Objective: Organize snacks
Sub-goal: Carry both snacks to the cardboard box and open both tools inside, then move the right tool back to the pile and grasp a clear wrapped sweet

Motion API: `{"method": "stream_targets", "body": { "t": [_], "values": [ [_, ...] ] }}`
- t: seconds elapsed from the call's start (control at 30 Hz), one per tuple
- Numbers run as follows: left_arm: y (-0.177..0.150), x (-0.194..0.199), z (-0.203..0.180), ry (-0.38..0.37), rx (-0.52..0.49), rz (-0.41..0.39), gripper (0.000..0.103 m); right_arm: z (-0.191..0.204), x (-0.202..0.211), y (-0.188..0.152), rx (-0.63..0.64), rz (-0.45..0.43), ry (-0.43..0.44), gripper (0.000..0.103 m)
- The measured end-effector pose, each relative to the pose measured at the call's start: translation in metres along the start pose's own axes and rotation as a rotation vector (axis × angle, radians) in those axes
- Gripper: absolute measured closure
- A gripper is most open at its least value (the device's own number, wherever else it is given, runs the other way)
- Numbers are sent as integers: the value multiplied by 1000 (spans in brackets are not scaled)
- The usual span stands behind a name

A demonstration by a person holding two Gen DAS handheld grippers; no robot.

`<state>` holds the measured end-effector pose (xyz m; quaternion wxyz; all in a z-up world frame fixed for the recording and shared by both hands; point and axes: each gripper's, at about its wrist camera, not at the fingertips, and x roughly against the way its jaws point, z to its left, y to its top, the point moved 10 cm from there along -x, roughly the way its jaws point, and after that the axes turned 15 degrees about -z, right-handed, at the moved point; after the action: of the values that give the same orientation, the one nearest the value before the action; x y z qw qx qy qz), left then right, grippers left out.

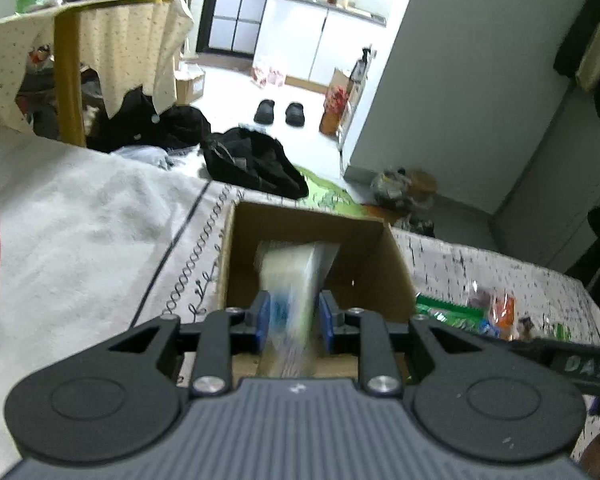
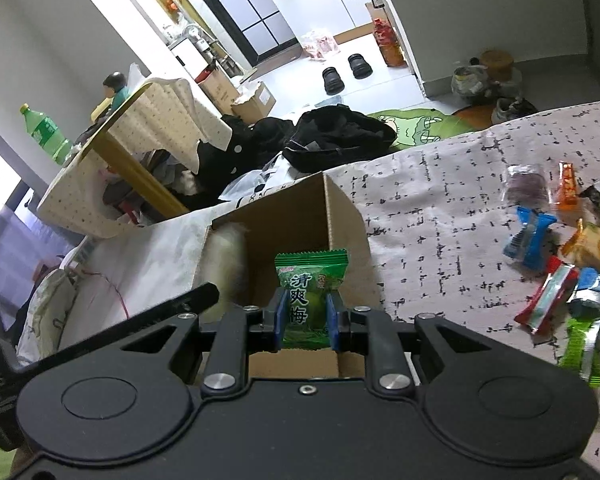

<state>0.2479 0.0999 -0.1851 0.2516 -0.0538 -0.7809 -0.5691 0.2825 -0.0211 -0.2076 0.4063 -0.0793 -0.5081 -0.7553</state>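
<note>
The left gripper (image 1: 293,318) hangs over the open cardboard box (image 1: 374,268), a blurred white and blue snack packet (image 1: 294,280) between its blue pads (image 1: 263,316); motion blur hides whether the pads press on it, so I cannot tell if it is gripped or loose. The right gripper (image 2: 306,316) pinches a green plum candy packet (image 2: 310,292) upright between its pads, over the same box (image 2: 344,216). The box stands on a bed sheet printed with black marks (image 2: 440,200). To the right of the box, loose snacks (image 2: 560,280) in red, blue, orange and green wrappers lie scattered on the sheet
</note>
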Motion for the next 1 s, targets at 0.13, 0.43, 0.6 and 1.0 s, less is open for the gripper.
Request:
{"method": "stream_targets", "body": {
  "t": [0.13,0.43,0.6,1.0],
  "values": [
    [7,8,1,3,-1,-15,72,7,-3,0,10,-1,11,82],
    [11,22,14,33,29,-33,27,10,2,8,14,-32,32,46],
    [6,25,7,30,27,-15,15,-7,19,10,22,-47,0,33],
    [-4,33,-54,-136,-48,1,0,-60,67,17,86,-109,-128,2]
  ]
}}
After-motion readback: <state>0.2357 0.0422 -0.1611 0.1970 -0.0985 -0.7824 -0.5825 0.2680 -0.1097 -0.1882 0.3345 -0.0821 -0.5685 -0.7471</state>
